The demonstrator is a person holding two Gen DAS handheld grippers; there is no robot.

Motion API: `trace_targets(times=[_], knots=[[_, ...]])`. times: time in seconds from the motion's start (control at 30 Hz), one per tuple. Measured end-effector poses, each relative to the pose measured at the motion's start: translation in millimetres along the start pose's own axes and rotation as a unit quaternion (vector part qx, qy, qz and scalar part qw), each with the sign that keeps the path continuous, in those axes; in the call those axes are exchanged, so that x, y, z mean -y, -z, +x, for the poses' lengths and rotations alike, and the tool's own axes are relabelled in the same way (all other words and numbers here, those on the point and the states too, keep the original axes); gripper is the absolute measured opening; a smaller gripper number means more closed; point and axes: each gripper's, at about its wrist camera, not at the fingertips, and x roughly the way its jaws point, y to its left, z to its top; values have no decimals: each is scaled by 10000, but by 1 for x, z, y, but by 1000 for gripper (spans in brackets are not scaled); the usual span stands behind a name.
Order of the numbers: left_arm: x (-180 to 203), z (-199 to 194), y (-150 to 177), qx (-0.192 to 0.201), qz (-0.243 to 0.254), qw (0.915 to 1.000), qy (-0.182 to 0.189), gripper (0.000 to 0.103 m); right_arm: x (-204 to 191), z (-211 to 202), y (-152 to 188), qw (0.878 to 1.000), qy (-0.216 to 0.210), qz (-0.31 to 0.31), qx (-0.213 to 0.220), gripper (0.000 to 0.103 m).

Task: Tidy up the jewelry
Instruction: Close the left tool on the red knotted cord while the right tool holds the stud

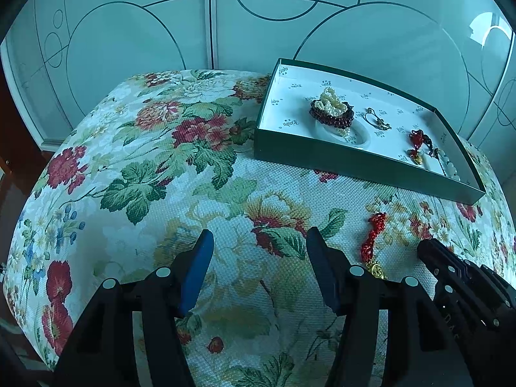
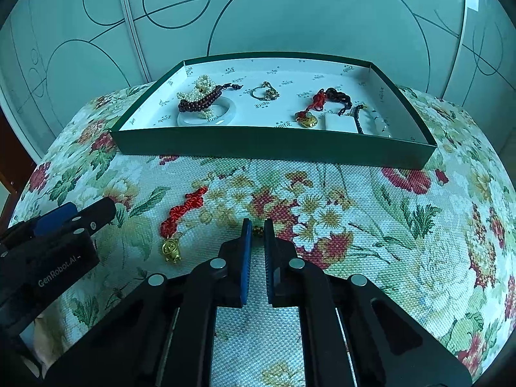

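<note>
A green tray (image 2: 274,148) with a white lining stands at the back of the flowered table; it also shows in the left wrist view (image 1: 354,161). In it lie a pearl figure with dark red beads (image 2: 201,96), a gold ring piece (image 2: 266,92), a red knot charm (image 2: 317,101) and white beads (image 2: 379,122). A red knotted cord with a gold charm (image 2: 175,225) lies loose on the cloth, also in the left wrist view (image 1: 374,242). My right gripper (image 2: 258,230) is nearly shut around a small gold item (image 2: 257,230). My left gripper (image 1: 258,245) is open and empty.
The flowered cloth (image 2: 387,225) covers a rounded table that drops off at both sides. Frosted cabinet doors (image 1: 161,32) with circle lines stand right behind the tray. My left gripper's body (image 2: 48,251) sits left of the loose red cord.
</note>
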Motion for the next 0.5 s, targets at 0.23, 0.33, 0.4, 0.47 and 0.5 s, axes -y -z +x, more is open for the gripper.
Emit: trace_targets(times=[0.23, 0.33, 0.4, 0.47, 0.5], knots=[[1, 1, 0, -22, 1, 10000, 15, 59, 7, -8, -1, 10000, 9, 11, 59, 7], [2, 0, 0, -22, 13, 10000, 16, 59, 12, -12, -1, 10000, 30, 37, 87, 7], [3, 0, 0, -27, 22, 10000, 21, 59, 17, -15, 0, 9999, 54, 71, 114, 7], [5, 0, 1, -24, 40, 10000, 31, 59, 23, -17, 0, 9998, 83, 104, 137, 7], [7, -1, 1, -26, 55, 10000, 38, 59, 25, -18, 0, 9998, 92, 125, 143, 7]])
